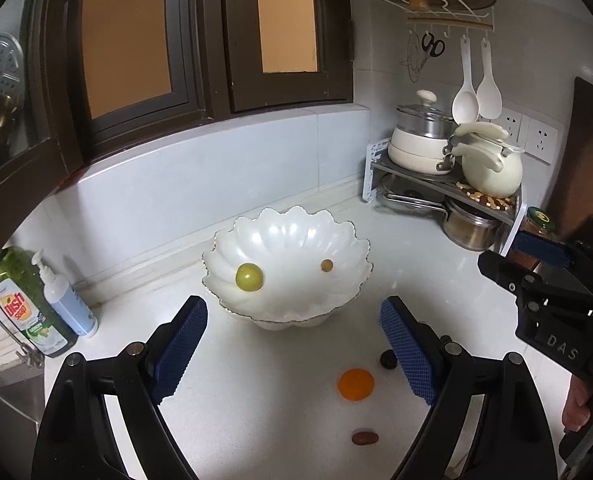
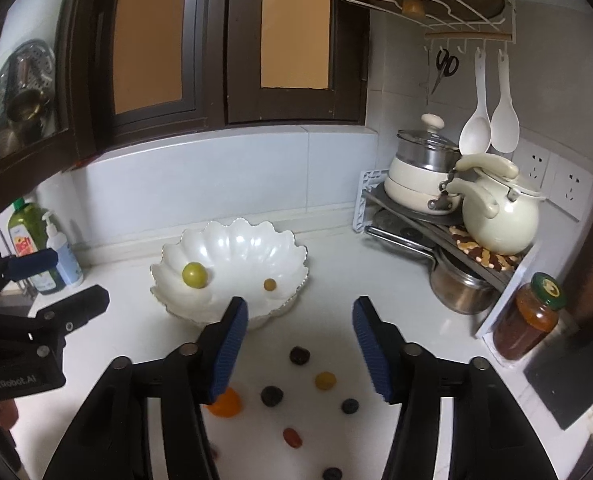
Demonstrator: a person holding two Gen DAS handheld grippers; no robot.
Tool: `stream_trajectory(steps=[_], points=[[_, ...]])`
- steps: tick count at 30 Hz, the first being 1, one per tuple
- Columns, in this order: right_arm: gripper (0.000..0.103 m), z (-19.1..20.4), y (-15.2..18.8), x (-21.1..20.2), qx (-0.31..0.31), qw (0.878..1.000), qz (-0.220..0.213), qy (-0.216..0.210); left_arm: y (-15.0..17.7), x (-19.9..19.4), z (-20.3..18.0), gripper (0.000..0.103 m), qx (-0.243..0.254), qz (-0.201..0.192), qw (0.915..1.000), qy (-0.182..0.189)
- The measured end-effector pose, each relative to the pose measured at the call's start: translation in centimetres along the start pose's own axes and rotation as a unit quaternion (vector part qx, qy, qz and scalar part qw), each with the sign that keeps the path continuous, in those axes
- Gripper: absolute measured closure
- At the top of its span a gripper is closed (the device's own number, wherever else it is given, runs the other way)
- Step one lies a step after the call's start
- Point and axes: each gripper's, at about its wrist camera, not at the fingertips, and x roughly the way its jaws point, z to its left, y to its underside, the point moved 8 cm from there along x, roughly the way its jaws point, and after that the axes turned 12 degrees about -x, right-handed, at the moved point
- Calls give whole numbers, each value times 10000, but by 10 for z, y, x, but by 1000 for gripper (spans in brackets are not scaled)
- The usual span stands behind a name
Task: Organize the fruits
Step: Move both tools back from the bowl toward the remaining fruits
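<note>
Both claws hover apart and empty: the left gripper and right gripper above loose fruit on the white counter, among them an orange round fruit and dark berries, likely next picks. Beyond, the white scalloped bowl already holds a green round fruit and a small amber one.

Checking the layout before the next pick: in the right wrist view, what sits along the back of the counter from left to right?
Green dish soap bottle → white pump bottle → white scalloped bowl → corner rack → jar with green lid.
</note>
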Motion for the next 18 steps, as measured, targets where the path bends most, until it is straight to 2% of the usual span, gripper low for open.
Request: stream_trajectory(steps=[10,15,18], points=[[45,1,35,-12,133,9998,124,-22,28,-11,-12,14,220,-217,9995,47],[45,3,57,-10,303,9987,310,-274,44,-7,-22,14,348,-75,9991,212],[45,1,69,-9,347,9985,375,-196,56,-4,-23,14,262,48,9993,281]])
